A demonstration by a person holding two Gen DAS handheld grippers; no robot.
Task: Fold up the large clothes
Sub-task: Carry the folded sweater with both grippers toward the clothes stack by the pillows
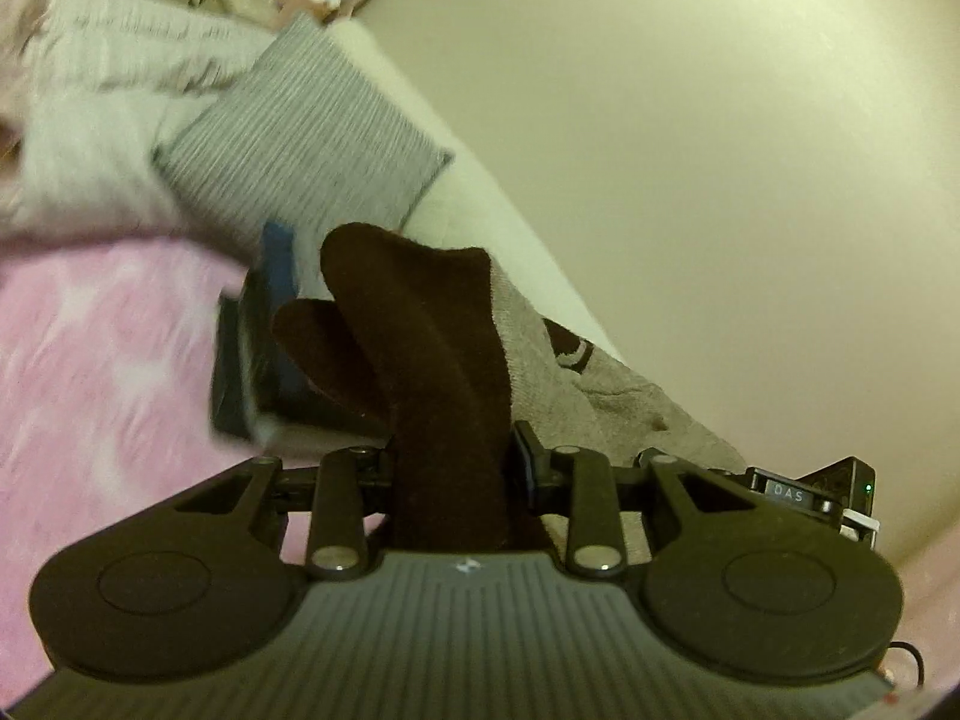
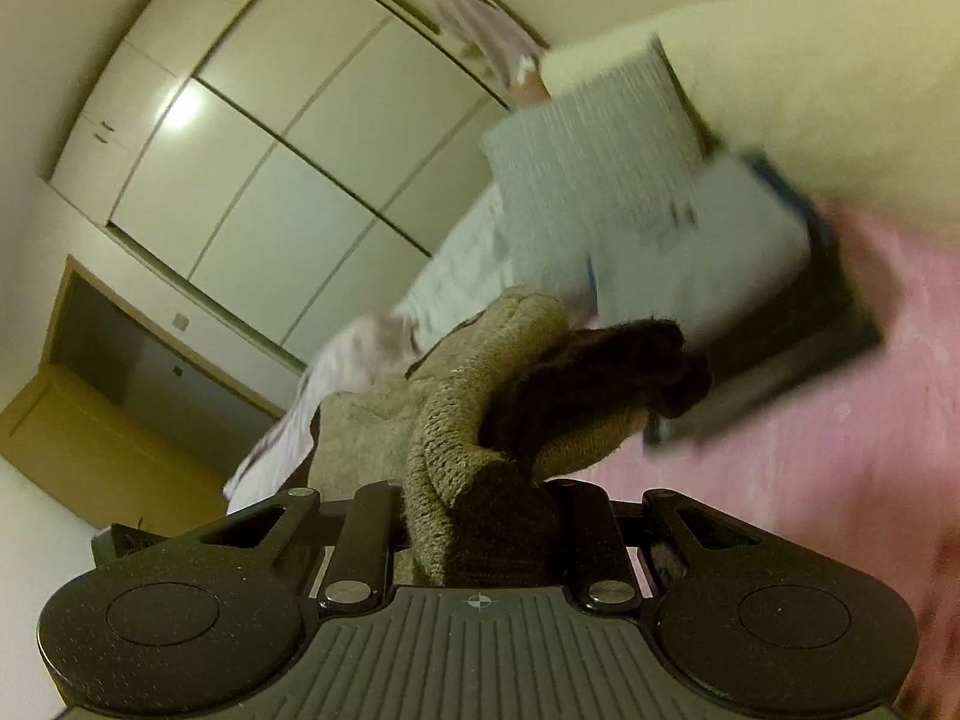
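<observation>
The left gripper [image 1: 456, 450] is clamped on a thick fold of dark brown knitted cloth, part of a sweater [image 1: 432, 360] that rises straight up out of its jaws. To the right of that brown fold, the same garment shows a grey-beige knit [image 1: 540, 348] with a dark curved marking, trailing down toward the cream wall [image 1: 690, 150]. Behind the sweater, to its upper left, a grey striped pillow [image 1: 306, 138] lies tilted, and a pale rumpled blanket [image 1: 108, 90] lies further left of it. Just left of the sweater stands a blurred dark blue boxy object [image 1: 252, 354]; what it is cannot be told. A pink bedspread with pale stars [image 1: 108, 348] fills the area left of and below the sweater.

The right gripper [image 2: 480, 531] is closed on a bunched wad of the sweater [image 2: 456, 438], beige knit on the left and dark brown knit [image 2: 606, 372] on the right, both pinched between the jaws. Up and right of the sweater are the blurred striped pillow [image 2: 594, 138] and a white and dark flat object [image 2: 750, 276]. Up and left of the sweater stand cream wardrobe doors [image 2: 270, 138] and, lower, a wooden doorway [image 2: 90, 360]. The pink bedspread [image 2: 810, 450] lies right of the sweater.
</observation>
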